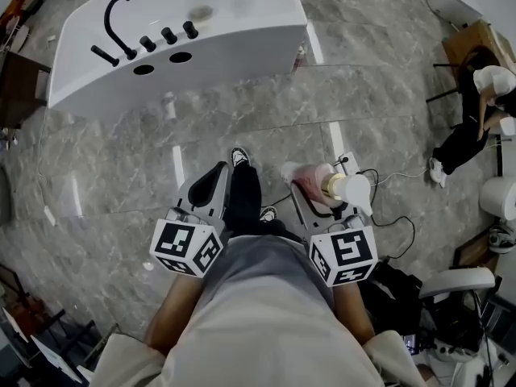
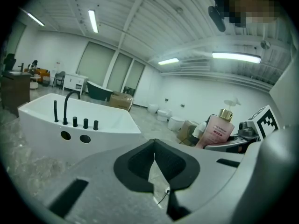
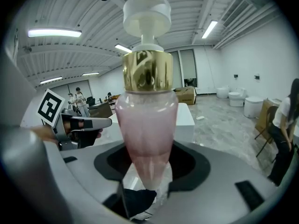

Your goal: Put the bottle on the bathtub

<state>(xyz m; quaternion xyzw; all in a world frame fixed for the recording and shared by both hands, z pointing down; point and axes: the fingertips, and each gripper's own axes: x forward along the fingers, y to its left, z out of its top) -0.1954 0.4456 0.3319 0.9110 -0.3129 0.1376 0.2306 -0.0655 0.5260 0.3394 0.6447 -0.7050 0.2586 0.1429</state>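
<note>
right gripper (image 3: 145,174) grips pink-filled bottle (image 3: 145,120)

The bottle (image 3: 145,125) is translucent pink plastic with a shiny gold collar (image 3: 147,71). The bathtub (image 1: 242,24) is glossy white, its tap (image 1: 130,53) matt black. The floor (image 1: 121,160) is polished grey stone-look tile, smooth, reflective.

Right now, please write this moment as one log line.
right tongs: shut on bottle | left tongs: shut, empty | bathtub: ahead, not reached
</note>
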